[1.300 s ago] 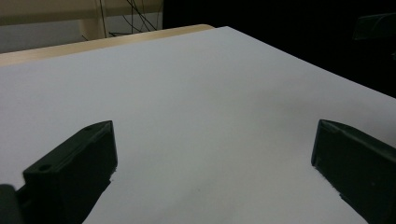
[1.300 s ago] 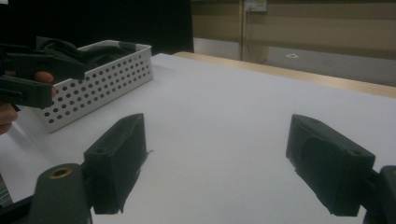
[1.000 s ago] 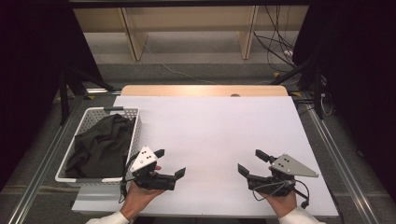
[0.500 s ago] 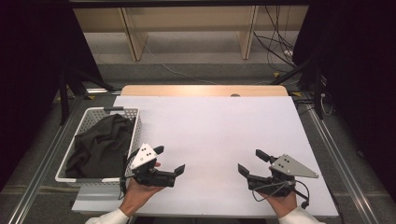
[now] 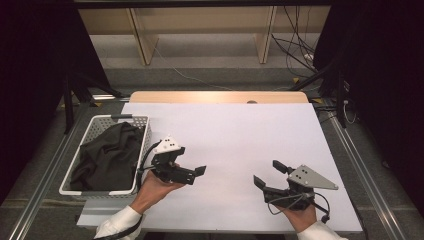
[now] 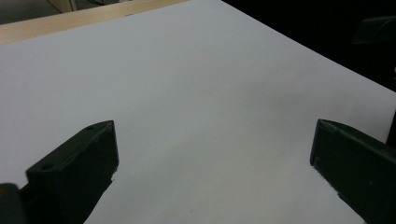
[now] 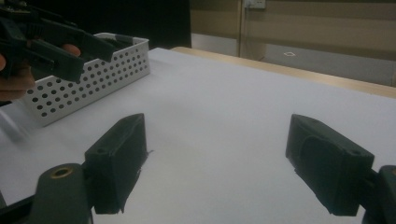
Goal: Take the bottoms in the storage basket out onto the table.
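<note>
Since the earlier frames, the left gripper [image 5: 189, 164] has lifted a little and swung so that its jaws point out across the table toward the right, while the right gripper [image 5: 267, 174] has stayed where it was near the front right of the table [image 5: 240, 125].

Both grippers are held by the person's hands, which come in from the near edge of the table. The left gripper sits just to the right of a white basket [image 5: 142, 131] with holes in its walls, close to the basket's near right corner but not touching it. Its jaws stand wide apart with nothing between them; in the left gripper view they frame only the bare white tabletop. The right gripper is also spread wide and empty, its jaws pointing left and slightly away from the person. In the right gripper view the basket [image 7: 93, 74] shows off to the left, with the left gripper [image 7: 56, 39] in front of it.

A dark cloth [image 5: 107, 155] lies crumpled inside the basket, at the left side of the table. The cloth rises about to the rim, and neither gripper touches it. The two grippers are well apart from each other.
</note>
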`<state>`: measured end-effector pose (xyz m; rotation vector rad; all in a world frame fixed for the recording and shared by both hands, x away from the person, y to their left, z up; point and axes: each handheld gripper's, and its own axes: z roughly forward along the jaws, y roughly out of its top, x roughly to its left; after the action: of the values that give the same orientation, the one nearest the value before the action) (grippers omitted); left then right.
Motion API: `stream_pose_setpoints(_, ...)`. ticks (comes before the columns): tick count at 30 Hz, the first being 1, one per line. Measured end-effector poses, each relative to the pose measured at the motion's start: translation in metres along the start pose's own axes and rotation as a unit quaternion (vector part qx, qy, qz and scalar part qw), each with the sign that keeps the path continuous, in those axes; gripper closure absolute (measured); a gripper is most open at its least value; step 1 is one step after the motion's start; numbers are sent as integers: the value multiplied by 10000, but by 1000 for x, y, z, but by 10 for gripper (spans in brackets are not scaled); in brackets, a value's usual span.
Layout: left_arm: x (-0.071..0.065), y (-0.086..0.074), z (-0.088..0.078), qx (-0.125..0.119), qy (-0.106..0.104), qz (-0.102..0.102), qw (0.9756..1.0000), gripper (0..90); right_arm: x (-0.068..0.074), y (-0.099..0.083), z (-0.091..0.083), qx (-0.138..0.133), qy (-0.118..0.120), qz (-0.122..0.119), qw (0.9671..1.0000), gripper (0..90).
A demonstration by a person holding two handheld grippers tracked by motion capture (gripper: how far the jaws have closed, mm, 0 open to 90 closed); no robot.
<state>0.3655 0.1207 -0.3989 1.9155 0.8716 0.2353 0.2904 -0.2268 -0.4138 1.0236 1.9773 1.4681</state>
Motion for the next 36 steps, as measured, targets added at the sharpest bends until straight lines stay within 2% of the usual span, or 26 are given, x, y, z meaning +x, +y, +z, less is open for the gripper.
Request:
stream_pose_setpoints(2,1,3,1,88,-15,-45,10000,6,0,0,0,3,-6,0,10000,215)
stream_pose_setpoints(4,4,13,3,193,25,-104,9998,15,-1,0,0,-7,-9,7,10000,215)
stream_pose_setpoints(6,9,20,3,374,7,-72,9993,25,-1,0,0,-13,-17,20,10000,215)
stream_pose_setpoints(8,12,27,5,736,358,24,9966,27,-1,0,0,-18,1,45,10000,215)
stream_pose_setpoints(9,13,27,4,780,446,70,9959,36,-2,0,0,-22,24,49,10000,216)
stream_pose_setpoints(11,18,28,2,987,329,86,9945,46,-2,0,0,-28,36,43,10000,216)
stream_pose_setpoints(13,21,27,-1,988,502,135,9937,32,-2,0,0,-13,43,3,10000,216)
stream_pose_setpoints(15,26,28,-4,970,526,90,9939,32,-2,0,0,-13,60,1,10000,217)
stream_pose_setpoints(18,32,30,-8,986,752,126,9922,33,-1,0,0,-21,75,-36,10000,218)
stream_pose_setpoints(20,34,30,-9,1047,775,169,9913,35,-1,0,0,-37,69,-44,10000,219)
stream_pose_setpoints(21,36,29,-12,1191,740,289,9897,36,-2,0,-1,-32,80,-21,10000,220)
stream_pose_setpoints(22,36,28,-13,1236,725,344,9891,36,-2,0,-1,-35,81,-20,10000,221)
stream_pose_setpoints(25,37,30,-19,1350,876,503,9857,36,-2,1,-2,-57,79,-48,9999,223)
stream_pose_setpoints(29,44,31,-27,1459,949,523,9834,36,-2,1,-3,-62,85,-45,9999,224)
stream_pose_setpoints(33,53,30,-34,1488,1098,449,9817,36,-2,1,-3,-50,96,-72,9999,224)
stream_pose_setpoints(36,59,30,-41,1547,1205,466,9795,36,-2,0,-2,-33,91,-63,9999,224)
